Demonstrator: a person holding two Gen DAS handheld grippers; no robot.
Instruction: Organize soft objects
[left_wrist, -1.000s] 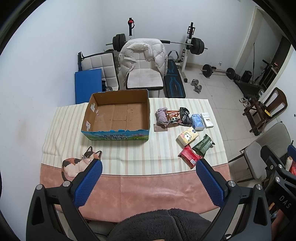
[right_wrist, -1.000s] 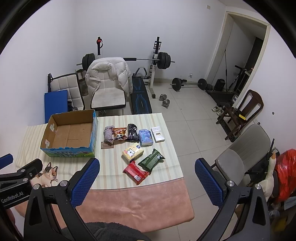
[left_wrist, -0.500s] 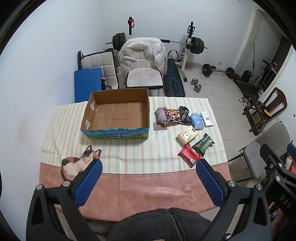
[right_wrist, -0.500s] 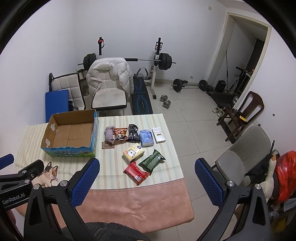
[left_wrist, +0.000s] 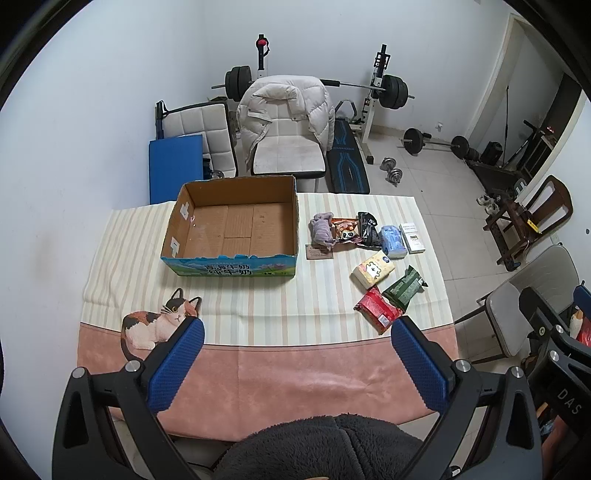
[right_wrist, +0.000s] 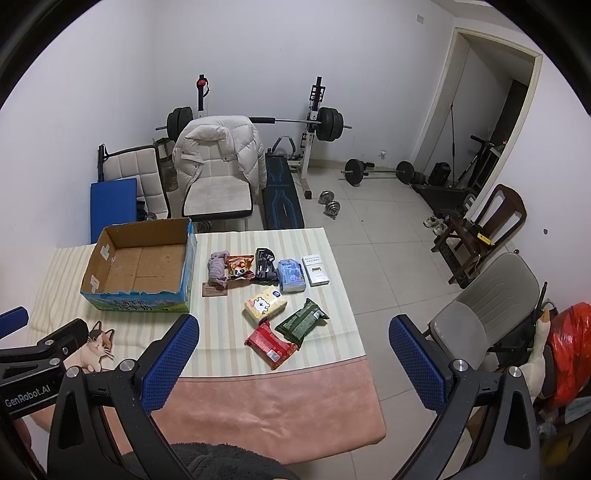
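An open, empty cardboard box (left_wrist: 236, 225) (right_wrist: 142, 266) stands on the striped tablecloth (left_wrist: 258, 295). To its right lie several soft packs: a purple plush (left_wrist: 322, 230) (right_wrist: 217, 266), a panda snack bag (left_wrist: 345, 230), a black pouch (left_wrist: 367, 229), a blue tissue pack (left_wrist: 392, 240), a yellow tissue pack (left_wrist: 373, 273) (right_wrist: 265, 302), a green pack (left_wrist: 404, 288) and a red pack (left_wrist: 377, 310) (right_wrist: 271, 343). My left gripper (left_wrist: 295, 365) and right gripper (right_wrist: 291, 363) are open and empty, high above the table's near edge.
A white card box (left_wrist: 413, 238) lies at the far right of the row. A cat picture (left_wrist: 159, 323) is on the cloth at the near left. Behind the table are a chair with a white jacket (left_wrist: 286, 122), a weight bench and barbells. Chairs (right_wrist: 484, 317) stand to the right.
Both grippers have drifted slightly; the table has shifted a little in both views. Nothing was taken hold of or moved.
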